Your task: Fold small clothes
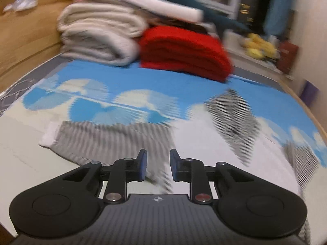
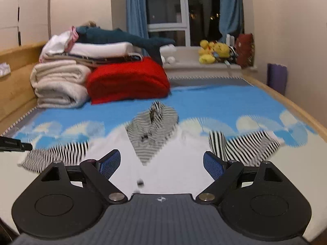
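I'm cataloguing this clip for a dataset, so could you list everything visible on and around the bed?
striped garments: three, black and white, spread across the near half of the bed, one left, one middle, one right
bedspread: one, blue with white clouds, covering the bed
red blanket: one, folded, at the head end of the bed
cream blanket: one, folded, to the left of the red one
folded linens: a stack, white and dark, on top of the blankets
plush shark: one, dark teal, lying on the stack
yellow plush toys: a cluster, on the window sill
curtains: two, blue, beside the dark window
left gripper: black with blue pads, a gap between them, over a striped garment
right gripper: black with blue pads, wide open
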The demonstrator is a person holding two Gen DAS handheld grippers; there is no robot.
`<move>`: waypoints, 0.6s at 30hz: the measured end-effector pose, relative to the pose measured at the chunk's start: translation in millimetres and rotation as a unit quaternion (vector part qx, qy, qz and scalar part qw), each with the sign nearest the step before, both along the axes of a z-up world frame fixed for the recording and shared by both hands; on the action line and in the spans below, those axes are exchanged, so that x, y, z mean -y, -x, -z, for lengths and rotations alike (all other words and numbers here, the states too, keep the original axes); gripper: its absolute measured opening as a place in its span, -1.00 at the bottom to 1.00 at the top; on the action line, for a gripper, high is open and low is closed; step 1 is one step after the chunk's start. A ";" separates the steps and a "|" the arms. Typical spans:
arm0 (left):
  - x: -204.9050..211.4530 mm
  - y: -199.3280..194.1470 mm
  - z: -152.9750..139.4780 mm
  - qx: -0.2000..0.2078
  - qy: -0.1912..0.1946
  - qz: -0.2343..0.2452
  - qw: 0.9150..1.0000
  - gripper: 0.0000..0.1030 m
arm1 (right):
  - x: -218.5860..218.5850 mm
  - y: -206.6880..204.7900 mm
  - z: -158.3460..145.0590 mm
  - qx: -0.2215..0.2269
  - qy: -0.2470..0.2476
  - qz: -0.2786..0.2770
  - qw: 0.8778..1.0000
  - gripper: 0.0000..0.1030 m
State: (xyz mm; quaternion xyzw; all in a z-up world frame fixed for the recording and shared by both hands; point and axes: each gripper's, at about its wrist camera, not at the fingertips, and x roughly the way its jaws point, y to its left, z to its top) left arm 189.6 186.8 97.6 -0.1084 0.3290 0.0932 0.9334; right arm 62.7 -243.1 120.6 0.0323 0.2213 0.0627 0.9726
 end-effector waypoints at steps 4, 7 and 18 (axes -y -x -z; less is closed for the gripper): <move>-78.8 -55.5 24.6 -0.042 0.014 -0.075 0.996 -0.48 | -17.8 -64.4 -7.2 0.021 0.009 -0.010 1.000 0.67; -141.7 -71.2 56.4 -0.060 0.061 -0.144 0.986 -0.48 | -32.8 -114.4 -11.1 0.027 0.001 -0.042 0.999 0.47; -264.8 -53.7 130.4 -0.113 0.189 -0.277 0.935 0.04 | -58.5 -238.2 57.2 -0.063 -0.023 -0.068 0.995 0.03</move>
